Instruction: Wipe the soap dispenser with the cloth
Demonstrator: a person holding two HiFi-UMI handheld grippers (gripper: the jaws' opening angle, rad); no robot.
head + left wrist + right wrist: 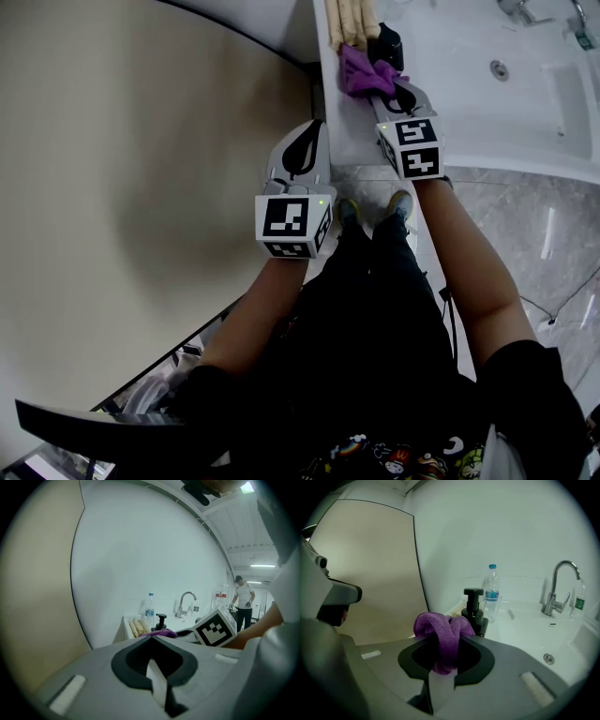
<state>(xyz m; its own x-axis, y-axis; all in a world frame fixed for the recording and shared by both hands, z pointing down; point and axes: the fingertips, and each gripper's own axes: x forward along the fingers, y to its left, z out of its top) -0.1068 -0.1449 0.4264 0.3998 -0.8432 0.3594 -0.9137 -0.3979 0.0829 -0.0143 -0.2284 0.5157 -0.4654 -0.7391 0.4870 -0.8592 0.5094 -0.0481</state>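
Observation:
The black pump soap dispenser (pixel 386 42) stands at the left end of the white sink counter (pixel 469 103). My right gripper (pixel 378 89) is shut on a bunched purple cloth (pixel 357 71), held just in front of the dispenser. In the right gripper view the cloth (pixel 440 629) bulges out of the right gripper (pixel 445 644) and hides the lower left of the soap dispenser (pixel 474 607); I cannot tell whether they touch. My left gripper (pixel 317 127) hangs off the counter's left edge, shut and holding nothing. The left gripper (pixel 152 639) looks towards the soap dispenser (pixel 161 620) and cloth (pixel 159 633).
Beige rolled towels (pixel 352 23) lie behind the dispenser against the wall. A water bottle (pixel 491 592) stands beyond it, with a chrome faucet (pixel 555 588) and the basin drain (pixel 549 658) to the right. A person (pixel 243 604) stands far off in the room.

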